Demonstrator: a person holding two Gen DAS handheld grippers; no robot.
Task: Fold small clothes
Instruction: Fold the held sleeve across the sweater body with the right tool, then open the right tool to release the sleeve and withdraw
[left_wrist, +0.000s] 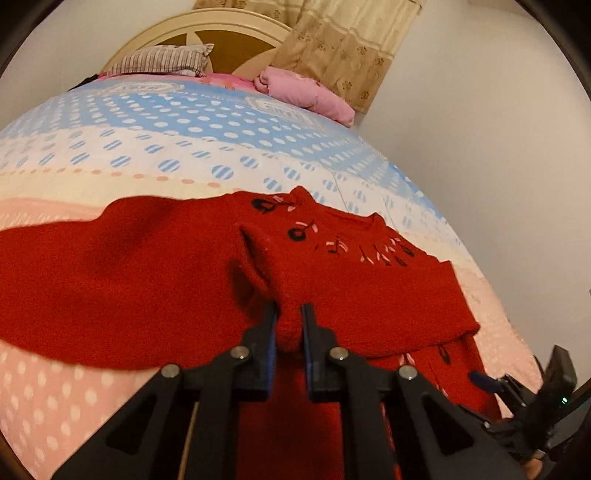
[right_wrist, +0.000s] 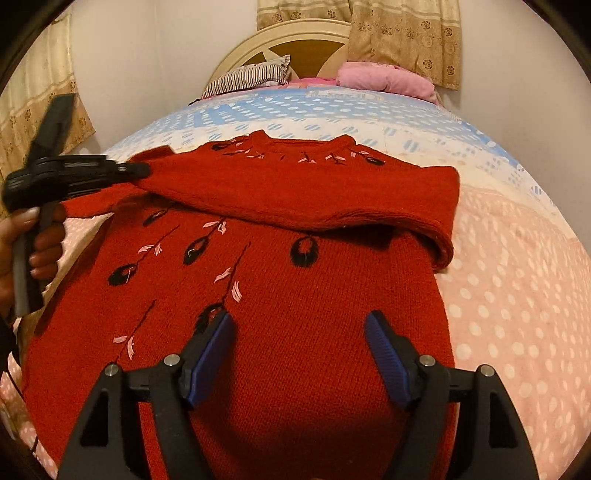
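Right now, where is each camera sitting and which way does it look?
Left wrist view: on the left gripper, looking down over the bed toward the cream headboard; its jaws pinch a fold of the red knitted sweater.
Right wrist view: on the right gripper, facing the same headboard; its jaws stand open above the sweater, and the hand holding the left gripper shows.
Both share the sweater, the dotted bedspread and the pink pillow.

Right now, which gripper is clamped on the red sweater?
The left gripper: its jaws pinch a fold of the red sweater. The right gripper hovers open.
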